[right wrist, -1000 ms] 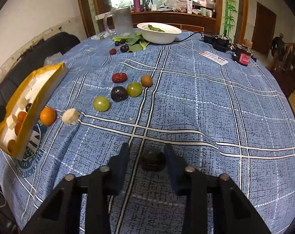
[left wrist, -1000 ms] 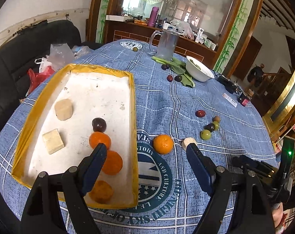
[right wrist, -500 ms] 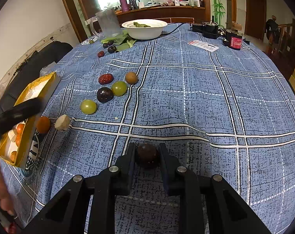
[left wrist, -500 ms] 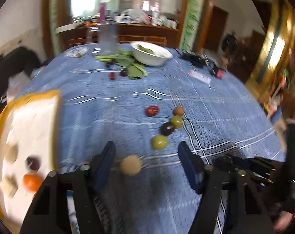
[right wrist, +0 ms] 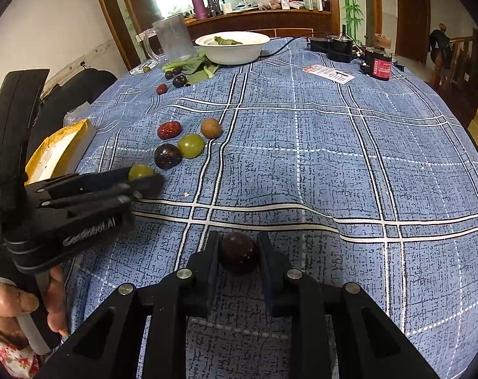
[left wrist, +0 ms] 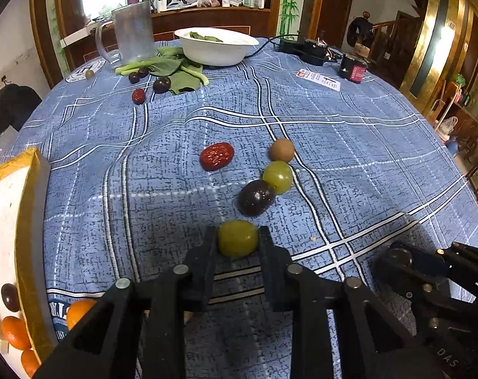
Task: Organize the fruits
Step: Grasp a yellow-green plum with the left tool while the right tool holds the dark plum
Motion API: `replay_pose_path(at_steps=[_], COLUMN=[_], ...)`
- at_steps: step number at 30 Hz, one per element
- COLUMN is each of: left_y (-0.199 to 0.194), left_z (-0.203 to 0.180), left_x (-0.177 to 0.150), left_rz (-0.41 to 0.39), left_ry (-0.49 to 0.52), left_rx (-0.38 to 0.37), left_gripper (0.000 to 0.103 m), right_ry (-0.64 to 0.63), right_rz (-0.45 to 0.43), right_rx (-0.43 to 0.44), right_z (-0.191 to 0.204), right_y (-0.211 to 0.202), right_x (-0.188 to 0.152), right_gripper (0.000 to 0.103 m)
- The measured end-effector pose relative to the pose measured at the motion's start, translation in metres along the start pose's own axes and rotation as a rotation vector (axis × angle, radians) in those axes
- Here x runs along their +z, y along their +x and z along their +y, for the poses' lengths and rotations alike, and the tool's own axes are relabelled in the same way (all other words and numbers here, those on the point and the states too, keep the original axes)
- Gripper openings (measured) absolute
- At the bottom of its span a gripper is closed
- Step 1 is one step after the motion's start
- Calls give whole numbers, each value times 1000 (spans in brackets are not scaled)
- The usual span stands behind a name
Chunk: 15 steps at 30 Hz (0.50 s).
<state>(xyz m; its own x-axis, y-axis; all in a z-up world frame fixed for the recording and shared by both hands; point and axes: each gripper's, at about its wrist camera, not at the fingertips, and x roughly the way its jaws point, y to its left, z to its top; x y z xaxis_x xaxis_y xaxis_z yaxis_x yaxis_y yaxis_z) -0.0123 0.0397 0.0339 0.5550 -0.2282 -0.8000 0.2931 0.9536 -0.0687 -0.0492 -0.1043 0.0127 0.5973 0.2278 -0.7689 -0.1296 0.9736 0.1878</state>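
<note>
Partial white lettering, roughly "Robot AI", is seen on the body of the left gripper (right wrist: 142,178) in the right wrist view; its first letters cannot be made out. A printed white card (right wrist: 329,73) lies at the far side of the blue checked tablecloth (left wrist: 349,164), but its print is too small to be read. Part of a round printed crest (left wrist: 60,311) shows on the cloth beside the yellow-rimmed tray (left wrist: 27,221).

The left gripper (left wrist: 238,241) is closed down onto a green grape (left wrist: 238,237), with both fingers pressed against its sides. Just beyond that grape lie a dark plum (left wrist: 256,197), a second green grape (left wrist: 278,177), a brown fruit (left wrist: 281,149) and a red date (left wrist: 216,156). The tray is to the left of that grape, and oranges (left wrist: 14,331) and a dark fruit (left wrist: 10,297) are held in it.

The right gripper (right wrist: 238,252) is narrowed around a dark round fruit (right wrist: 238,251), which is touched by both fingers and rests on the cloth, nearer and to the right of the green grape.
</note>
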Motion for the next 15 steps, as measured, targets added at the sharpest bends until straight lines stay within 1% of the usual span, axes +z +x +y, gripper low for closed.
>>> replay_pose_path(at_steps=[1, 3, 6, 9, 12, 15], left_y=[-2, -5, -13, -19, -19, -23], left_z=[3, 7, 12, 15, 17, 18], left_x=[0, 1, 3, 2, 4, 4], left_rz=[-6, -24, -60, -101, -108, -132], left_ry=[-13, -28, -57, -66, -81, -87], left_rx=[-13, -10, -28, -16, -22, -26], left_gripper=[23, 23, 23, 24, 24, 24], right_ry=[-2, -1, 5, 12, 29, 42], right_rz=[0, -1, -5, -8, -31, -51], right_rx=[-1, -1, 3, 11, 20, 28], right_z=[0, 0, -2, -4, -7, -7], right_y=[0, 0, 0, -1, -5, -9], right_x=[0, 0, 0, 1, 2, 2], right_gripper=[25, 25, 24, 24, 24, 24])
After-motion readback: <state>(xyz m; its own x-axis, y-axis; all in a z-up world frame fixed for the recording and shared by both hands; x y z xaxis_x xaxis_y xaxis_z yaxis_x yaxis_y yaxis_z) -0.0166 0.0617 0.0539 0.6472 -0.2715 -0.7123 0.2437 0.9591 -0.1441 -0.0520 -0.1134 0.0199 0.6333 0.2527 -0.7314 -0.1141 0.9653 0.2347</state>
